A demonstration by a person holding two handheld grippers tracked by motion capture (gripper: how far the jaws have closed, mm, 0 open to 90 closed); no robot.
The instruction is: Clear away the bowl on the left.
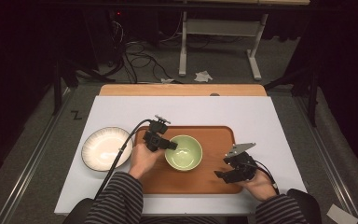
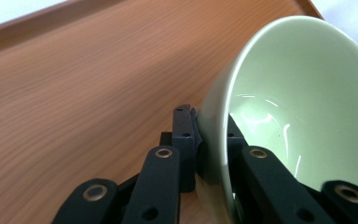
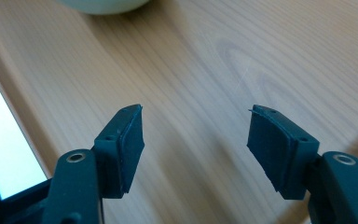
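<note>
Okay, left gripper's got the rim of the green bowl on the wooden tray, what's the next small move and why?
Probably lift the green bowl slightly off the wooden tray. The left gripper is clamped on its rim, one jaw inside and one outside, while the right gripper sits open over bare tray, holding nothing. A white plate sits empty beside the tray, a plausible destination, though that is a guess.

The wooden tray point(image 1: 214, 135) has the most open room: its whole right half is bare wood, and the right gripper point(image 1: 224, 173) hangs over that stretch with its jaws spread wide and nothing between them. The green bowl point(image 1: 184, 152) blocks the tray's middle, and the left gripper point(image 1: 168, 143) is clamped on its left rim, closing that side. Left of the tray, the cream plate point(image 1: 106, 148) takes up the mat's point(image 1: 270, 116) edge. The far strip of mat behind the tray lies open.
</note>
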